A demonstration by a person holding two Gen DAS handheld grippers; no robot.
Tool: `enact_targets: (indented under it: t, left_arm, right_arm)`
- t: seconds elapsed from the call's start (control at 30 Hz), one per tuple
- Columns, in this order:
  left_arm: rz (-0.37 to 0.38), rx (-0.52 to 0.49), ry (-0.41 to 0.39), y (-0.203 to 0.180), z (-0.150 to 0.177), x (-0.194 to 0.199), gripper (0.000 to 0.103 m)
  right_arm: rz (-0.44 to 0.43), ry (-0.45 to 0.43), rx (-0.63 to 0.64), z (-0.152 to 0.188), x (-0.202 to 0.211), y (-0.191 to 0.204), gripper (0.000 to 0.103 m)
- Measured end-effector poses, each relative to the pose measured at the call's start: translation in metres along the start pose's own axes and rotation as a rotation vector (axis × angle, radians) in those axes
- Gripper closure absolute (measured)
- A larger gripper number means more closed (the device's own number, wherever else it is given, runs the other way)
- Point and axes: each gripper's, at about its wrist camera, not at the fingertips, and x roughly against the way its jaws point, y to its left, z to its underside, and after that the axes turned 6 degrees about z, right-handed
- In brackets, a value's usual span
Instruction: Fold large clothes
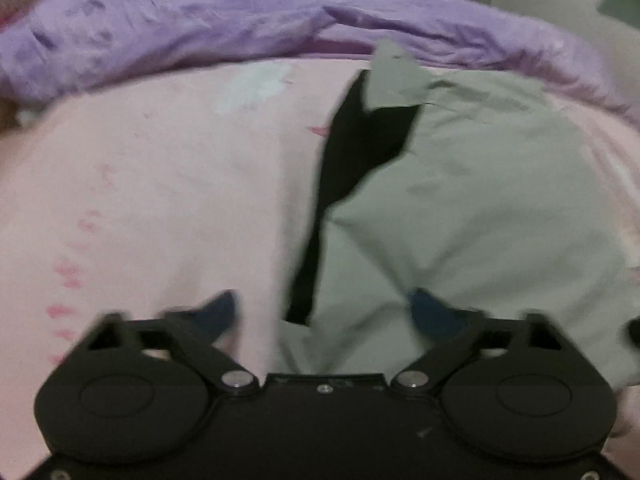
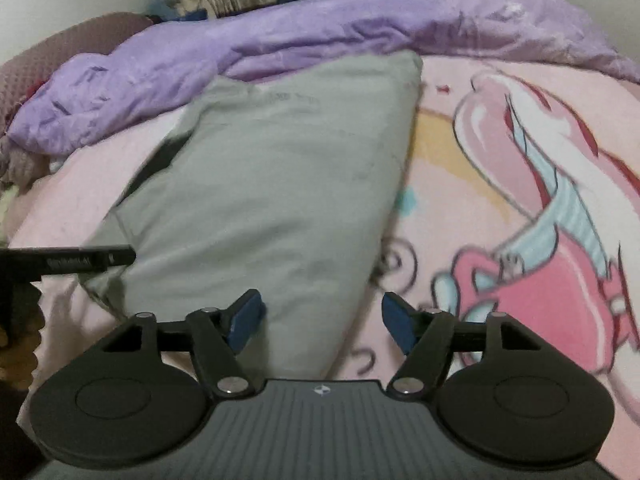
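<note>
The grey garment (image 2: 272, 184) lies on the pink bed (image 2: 460, 208), partly folded, with a purple quilt (image 2: 320, 28) behind. The left tool (image 1: 324, 312) hangs released over its near left edge; the right tool (image 2: 322, 320), also released, straddles its near right corner.

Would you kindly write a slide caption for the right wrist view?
Open right hand-held gripper poised over a grey garment lying on a pink cartoon bedsheet.

Left view blurred; grey garment (image 1: 480, 208) cut off right.
</note>
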Motion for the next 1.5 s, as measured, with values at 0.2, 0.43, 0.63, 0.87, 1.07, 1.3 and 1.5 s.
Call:
enact_targets:
  t: [0.2,0.43,0.63,0.87,1.07,1.3,1.5]
  left_arm:
    - [-0.014,-0.024,-0.014,-0.008,0.002,0.001,0.034]
    - [-0.071,-0.017,-0.025,-0.022,0.001,0.009,0.053]
    - [0.001,0.032,0.013,-0.035,0.008,0.024,0.066]
    - [0.069,-0.018,0.054,-0.051,0.016,0.016,0.051]
    - [-0.061,0.009,-0.035,-0.050,0.000,0.037,0.019]
    - [-0.002,-0.074,0.003,-0.069,0.015,0.031,0.019]
    - [-0.024,0.033,0.037,-0.049,0.031,0.022,0.014]
  right_arm:
    - [-0.075,0.043,-0.209,0.017,-0.007,-0.018,0.005]
    - [-0.164,0.027,-0.261,0.014,-0.006,-0.022,0.058]
    - [-0.243,0.048,-0.312,-0.004,-0.001,-0.055,0.061]
    - [-0.128,0.067,-0.174,-0.020,-0.007,-0.072,0.057]
    - [0.105,-0.094,-0.046,-0.016,0.029,-0.027,0.050]
    - [0.028,-0.024,0.078,-0.008,0.024,0.009,0.066]
    - [0.012,-0.004,0.049,0.000,0.011,0.011,0.067]
